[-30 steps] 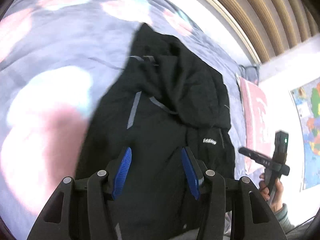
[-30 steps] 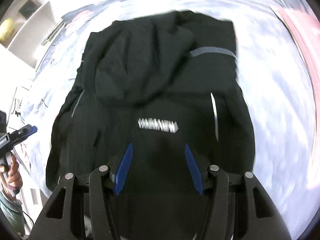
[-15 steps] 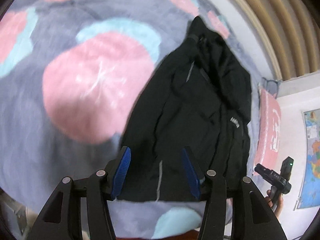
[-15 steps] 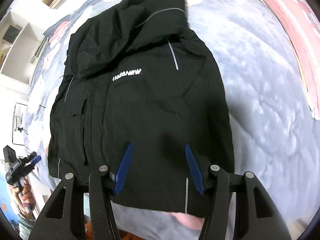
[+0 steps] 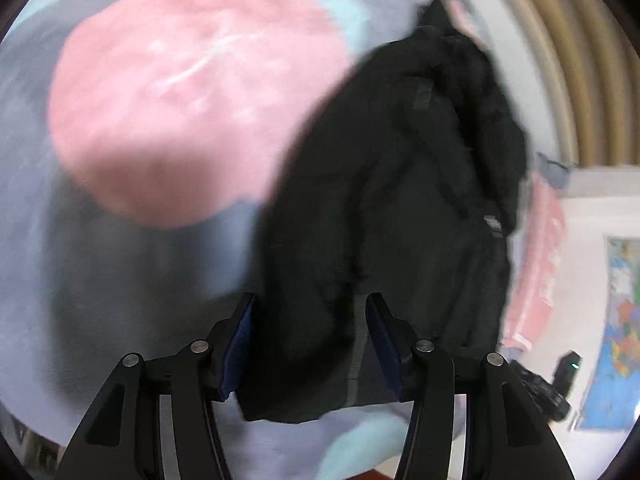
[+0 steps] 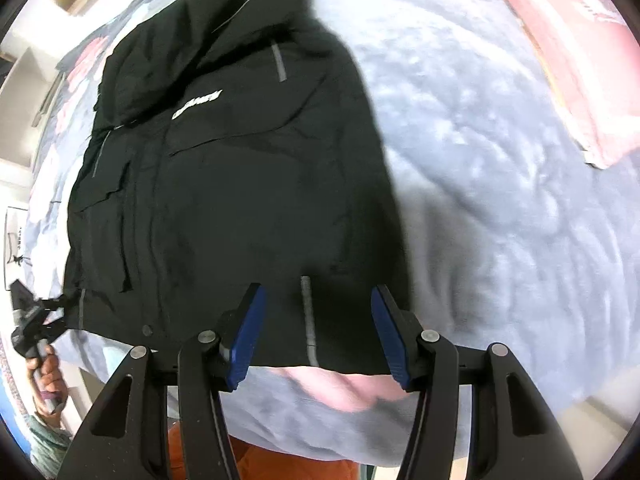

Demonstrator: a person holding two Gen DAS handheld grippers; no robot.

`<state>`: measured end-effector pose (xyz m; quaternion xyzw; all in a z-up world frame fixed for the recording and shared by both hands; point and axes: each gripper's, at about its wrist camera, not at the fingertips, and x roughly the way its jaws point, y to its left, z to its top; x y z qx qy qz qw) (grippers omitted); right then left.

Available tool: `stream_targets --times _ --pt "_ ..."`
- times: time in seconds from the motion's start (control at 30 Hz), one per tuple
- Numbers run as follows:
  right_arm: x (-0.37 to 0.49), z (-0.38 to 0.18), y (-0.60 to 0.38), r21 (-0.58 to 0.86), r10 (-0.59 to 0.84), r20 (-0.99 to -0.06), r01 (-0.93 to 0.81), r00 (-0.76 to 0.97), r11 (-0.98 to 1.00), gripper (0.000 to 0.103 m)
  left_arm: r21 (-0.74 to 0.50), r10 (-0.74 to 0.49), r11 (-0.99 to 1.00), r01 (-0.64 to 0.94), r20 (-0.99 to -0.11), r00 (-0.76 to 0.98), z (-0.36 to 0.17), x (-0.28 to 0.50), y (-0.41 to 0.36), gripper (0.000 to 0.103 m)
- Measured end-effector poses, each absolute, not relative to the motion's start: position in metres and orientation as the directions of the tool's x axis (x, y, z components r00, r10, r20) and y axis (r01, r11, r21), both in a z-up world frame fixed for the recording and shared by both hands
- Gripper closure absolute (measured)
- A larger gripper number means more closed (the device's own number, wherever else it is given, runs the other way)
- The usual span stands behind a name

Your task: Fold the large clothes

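A large black jacket with grey stripes and a white chest logo lies spread on a bed, hood at the far end. It also shows in the left wrist view, blurred. My left gripper is open over the jacket's near left hem corner. My right gripper is open over the near right part of the hem, with a grey stripe between its fingers. Neither holds cloth. The left gripper also shows at the left edge of the right wrist view, at the hem corner.
The bed cover is grey-blue with pink and pale blue blobs. A pink cloth lies along the bed's right side. A wall map hangs at the right. The bed's near edge is just below the grippers.
Both grippers have pulled back from the jacket's chest to its near hem and come down closer to it. Both stay open.
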<state>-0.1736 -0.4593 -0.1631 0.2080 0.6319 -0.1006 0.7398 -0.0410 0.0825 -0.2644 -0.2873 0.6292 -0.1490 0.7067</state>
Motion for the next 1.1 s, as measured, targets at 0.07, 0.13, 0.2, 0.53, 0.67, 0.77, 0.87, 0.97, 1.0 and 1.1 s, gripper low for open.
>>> stream_targets --times 0.07,0.13,0.2,0.53,0.67,0.77,0.87,0.97,1.0,1.1 --pt "-0.182 -0.16 -0.472 0.165 0.089 -0.978 0.434 0.189 0.886 0.045 -0.642 -0.618 0.76 -0.101 -0.762 0.192 -0.248 -0.042 0.076 0.047" --pt "-0.188 -0.162 -0.485 0.164 0.085 -0.979 0.46 0.188 0.872 0.045 -0.679 -0.656 0.73 -0.077 -0.728 0.201 -0.238 -0.039 0.072 0.047" --pt "-0.195 -0.171 -0.5 0.157 0.082 -0.982 0.49 0.171 0.858 0.045 -0.663 -0.644 0.744 -0.08 -0.744 0.179 -0.242 -0.034 0.067 0.047" --pt "-0.198 -0.23 -0.497 0.224 0.21 -0.974 0.499 0.084 0.838 0.054 -0.561 -0.552 0.819 -0.121 -0.828 0.101 -0.274 -0.035 0.049 0.069" --pt "-0.189 -0.201 -0.475 0.297 0.246 -0.953 0.392 0.177 0.871 0.07 -0.637 -0.624 0.768 -0.06 -0.766 0.153 -0.249 -0.037 0.042 0.079" --pt "-0.183 -0.188 -0.47 0.406 0.336 -0.91 0.36 0.243 0.84 0.069 -0.718 -0.703 0.694 -0.053 -0.692 0.166 -0.239 -0.033 0.039 0.079" --pt "-0.18 -0.203 -0.474 0.406 0.347 -0.913 0.404 0.214 0.819 0.065 -0.693 -0.683 0.719 -0.054 -0.719 0.128 -0.248 -0.027 0.03 0.077" --pt "-0.185 -0.23 -0.479 0.377 0.346 -0.926 0.464 0.154 0.802 0.064 -0.65 -0.645 0.758 -0.063 -0.76 0.077 -0.263 -0.027 0.022 0.072" --pt "-0.187 -0.235 -0.479 0.372 0.348 -0.927 0.475 0.142 0.798 0.062 -0.635 -0.631 0.77 -0.069 -0.773 0.062 -0.268 -0.028 0.021 0.068" --pt "-0.2 -0.246 -0.484 0.425 0.401 -0.901 0.513 0.163 0.746 0.062 -0.63 -0.628 0.771 -0.091 -0.776 0.048 -0.276 -0.033 0.025 0.062"
